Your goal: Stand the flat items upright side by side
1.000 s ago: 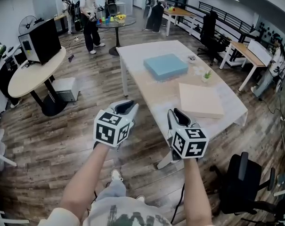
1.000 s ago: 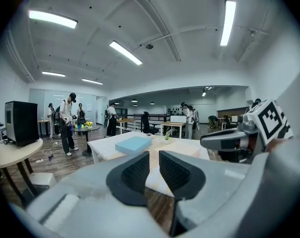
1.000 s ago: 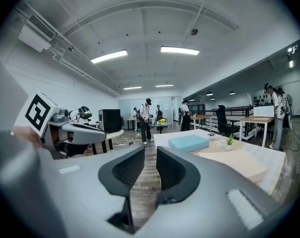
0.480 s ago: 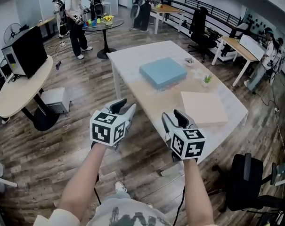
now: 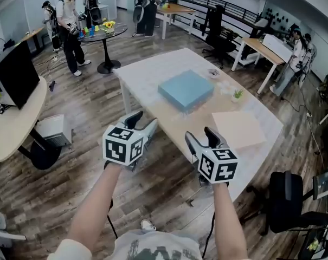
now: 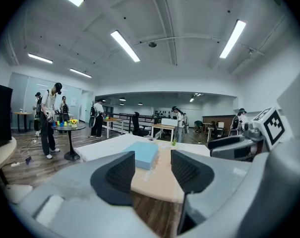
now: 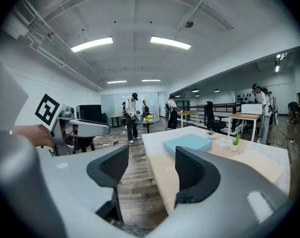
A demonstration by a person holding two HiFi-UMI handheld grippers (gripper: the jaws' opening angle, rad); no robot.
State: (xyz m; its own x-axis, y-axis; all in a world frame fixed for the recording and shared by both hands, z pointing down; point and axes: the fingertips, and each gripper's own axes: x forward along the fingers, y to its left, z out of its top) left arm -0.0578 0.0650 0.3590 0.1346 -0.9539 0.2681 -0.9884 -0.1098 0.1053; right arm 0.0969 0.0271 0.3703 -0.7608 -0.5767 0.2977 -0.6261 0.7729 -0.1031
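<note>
Blue item: the light blue flat square block [image 5: 186,90] lies on its broad face near the middle of the long pale bench [image 5: 147,69], one corner turned towards me.
Beige item: the beige flat square slab [image 5: 238,129] also lies flat, nearer my end of the bench and right of the block, well apart from it.
Standing: neither item is upright yet.
Beside them: a small green plant in a white pot [image 5: 238,94] stands near the bench's right edge, just right of the block and beyond the slab.
My left tongs [image 5: 143,121]: in the air over the wooden plank floor [image 5: 71,172] off the bench's near left side, aimed towards the block. The jaws are apart and have just been opening, with nothing between them; the block shows far off through the gap.
My right tongs [image 5: 200,134]: level with the left pair at the bench's near end, short of the slab. The jaws are apart and have just been opening, with nothing held and nothing touched.
Near right: a black office chair [image 5: 285,202] beside the bench's corner.
Left: a round pale table [image 5: 12,129] carrying a black monitor [image 5: 12,75].
Far end: a round dark table with coloured cups [image 5: 101,32], and people standing around it.
</note>
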